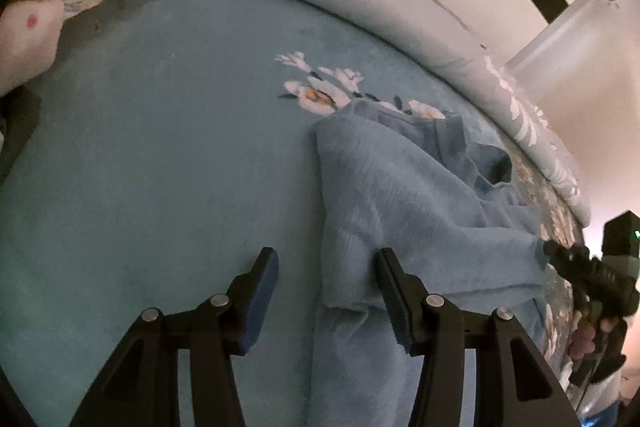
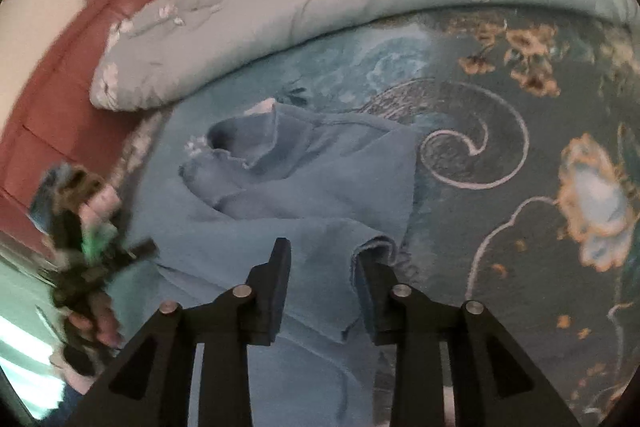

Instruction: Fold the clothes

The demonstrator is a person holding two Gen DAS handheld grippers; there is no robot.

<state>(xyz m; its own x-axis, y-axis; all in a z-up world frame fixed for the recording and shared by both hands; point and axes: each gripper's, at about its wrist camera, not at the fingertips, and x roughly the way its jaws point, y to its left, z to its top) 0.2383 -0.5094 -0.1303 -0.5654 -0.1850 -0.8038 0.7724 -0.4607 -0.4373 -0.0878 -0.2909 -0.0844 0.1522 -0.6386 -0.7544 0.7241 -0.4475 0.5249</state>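
My soft blue knitted garment lies rumpled on the bed, on the teal floral bedspread, partly folded over itself, with its long axis running away from me towards the pale grey-blue flowered quilt bunched at the far side. My right hand-held gripper sits over the garment's near folded edge; its jaws are parted, with a rolled lip of cloth lying against the right pad but not pinched, so I judge it released. My left hand-held gripper is also unclenched: its right finger rests on the garment's left border while its left finger hangs over bare bedspread. The cloth therefore lies ahead and to the right of my left hand, so my right hand is nearer the fold.
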